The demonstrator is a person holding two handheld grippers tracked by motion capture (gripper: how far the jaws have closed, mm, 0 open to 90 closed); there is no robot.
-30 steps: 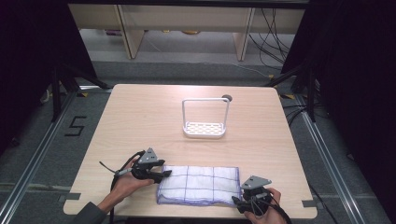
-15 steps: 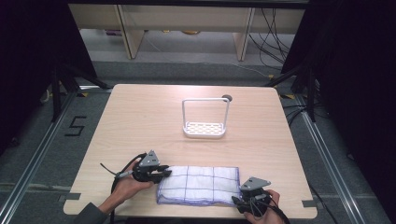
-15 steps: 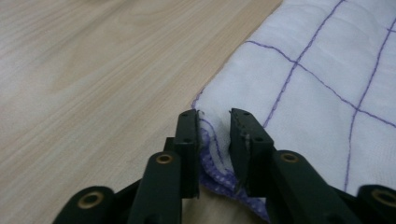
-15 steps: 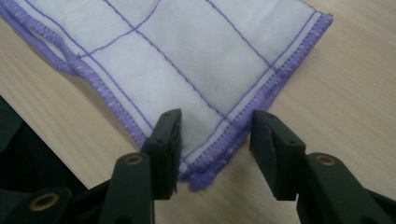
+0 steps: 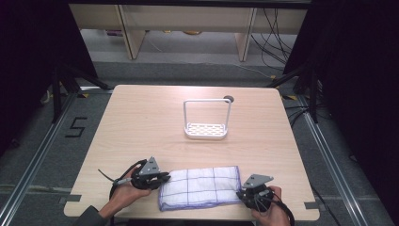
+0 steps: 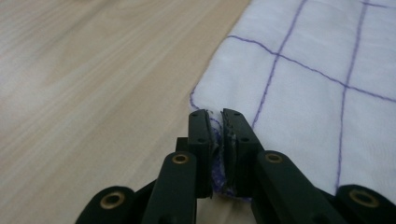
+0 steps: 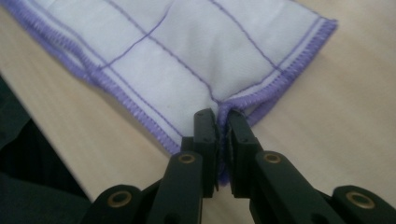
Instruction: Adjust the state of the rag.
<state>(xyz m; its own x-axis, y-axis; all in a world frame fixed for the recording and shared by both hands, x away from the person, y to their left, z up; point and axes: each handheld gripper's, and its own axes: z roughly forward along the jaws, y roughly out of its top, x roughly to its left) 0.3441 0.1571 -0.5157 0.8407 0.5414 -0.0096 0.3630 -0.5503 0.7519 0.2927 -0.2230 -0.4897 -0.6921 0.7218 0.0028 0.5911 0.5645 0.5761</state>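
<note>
With the left gripper [image 6: 215,122] and right gripper [image 7: 222,122] just closed onto the cloth [image 5: 200,187] at the table's [image 5: 141,122] near edge, lift both ends evenly

Both grippers' fingers [image 6: 215,122] newly pinched onto cloth [image 5: 200,186]

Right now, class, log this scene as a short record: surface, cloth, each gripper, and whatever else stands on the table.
surface: wooden table
cloth: white cloth with purple grid and purple hem, folded, flat at the near edge
left gripper: jaws just closed, pinching the cloth's left edge
right gripper: jaws just closed, pinching the cloth's hemmed edge
other: white rack, upright, mid-table, apart from the cloth
</note>
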